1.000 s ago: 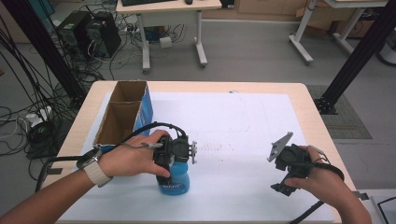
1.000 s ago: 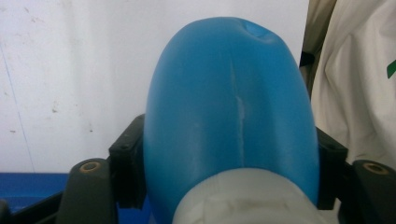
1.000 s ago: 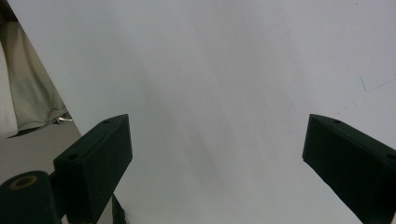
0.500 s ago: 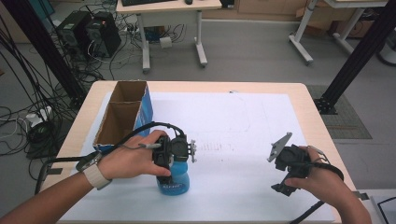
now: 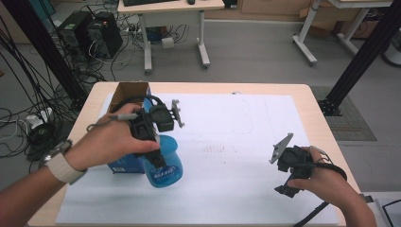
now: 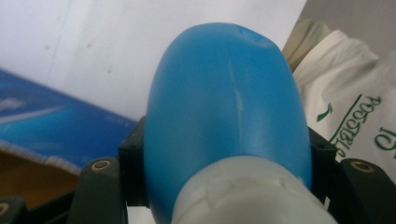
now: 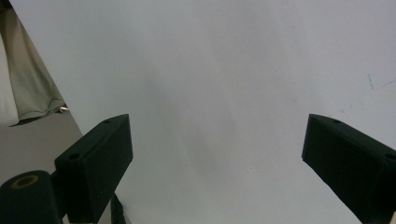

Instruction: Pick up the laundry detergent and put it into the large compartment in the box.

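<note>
The left gripper [image 5: 158, 158] is clamped on the neck of the blue plastic bottle [image 5: 165, 165], its jaws having just closed on it. Since half a second ago the bottle has come up off the white paper sheet [image 5: 246, 127] and now hangs tilted beside the open cardboard box [image 5: 130, 90], likely its destination. The right gripper [image 7: 217, 154] rests well away from the box, jaws spread wide, holding nothing.

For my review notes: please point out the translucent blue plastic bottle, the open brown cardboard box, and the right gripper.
translucent blue plastic bottle [image 5: 165, 168], high view, on its labelled body
open brown cardboard box [image 5: 126, 91], high view, on its inner wall
right gripper [image 7: 217, 163], right gripper view, midway between its open jaws
</note>
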The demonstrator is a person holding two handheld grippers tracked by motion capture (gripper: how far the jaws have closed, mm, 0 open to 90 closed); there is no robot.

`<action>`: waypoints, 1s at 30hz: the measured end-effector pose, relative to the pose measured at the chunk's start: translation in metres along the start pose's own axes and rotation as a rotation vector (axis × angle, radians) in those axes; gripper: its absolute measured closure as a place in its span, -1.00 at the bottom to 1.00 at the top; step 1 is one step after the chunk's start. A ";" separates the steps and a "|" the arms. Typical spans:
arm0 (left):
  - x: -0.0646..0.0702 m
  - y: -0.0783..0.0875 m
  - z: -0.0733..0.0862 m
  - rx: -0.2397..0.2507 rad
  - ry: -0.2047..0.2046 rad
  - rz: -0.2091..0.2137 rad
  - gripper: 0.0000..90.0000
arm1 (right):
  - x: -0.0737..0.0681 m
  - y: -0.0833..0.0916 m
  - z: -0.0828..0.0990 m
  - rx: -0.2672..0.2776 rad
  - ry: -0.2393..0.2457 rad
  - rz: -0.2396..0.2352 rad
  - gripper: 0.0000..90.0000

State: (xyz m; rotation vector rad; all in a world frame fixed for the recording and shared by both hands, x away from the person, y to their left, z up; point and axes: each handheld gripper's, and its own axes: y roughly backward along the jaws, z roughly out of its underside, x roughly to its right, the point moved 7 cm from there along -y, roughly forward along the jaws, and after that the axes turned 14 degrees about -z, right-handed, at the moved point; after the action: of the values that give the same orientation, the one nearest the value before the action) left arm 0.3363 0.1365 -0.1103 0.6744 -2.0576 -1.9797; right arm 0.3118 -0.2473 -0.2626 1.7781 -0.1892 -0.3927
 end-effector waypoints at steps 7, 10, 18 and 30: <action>-0.024 0.037 0.015 -0.013 0.116 -0.020 -0.16 | 0.004 0.001 -0.005 -0.015 0.007 -0.008 -0.81; -0.032 0.051 0.025 -0.003 0.159 -0.040 -0.16 | 0.005 0.003 -0.007 -0.018 0.020 -0.010 -0.81; -0.057 0.081 0.052 0.037 0.282 -0.022 -0.16 | 0.008 0.004 -0.010 -0.019 0.032 -0.011 -0.81; -0.089 0.100 0.074 0.014 0.510 -0.020 -0.16 | 0.010 0.007 -0.011 -0.010 0.041 -0.003 -0.81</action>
State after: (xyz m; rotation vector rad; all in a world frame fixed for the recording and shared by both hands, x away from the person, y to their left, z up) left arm 0.3623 0.2423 -0.0031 1.0746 -1.7562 -1.5858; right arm 0.3260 -0.2426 -0.2549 1.7750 -0.1546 -0.3586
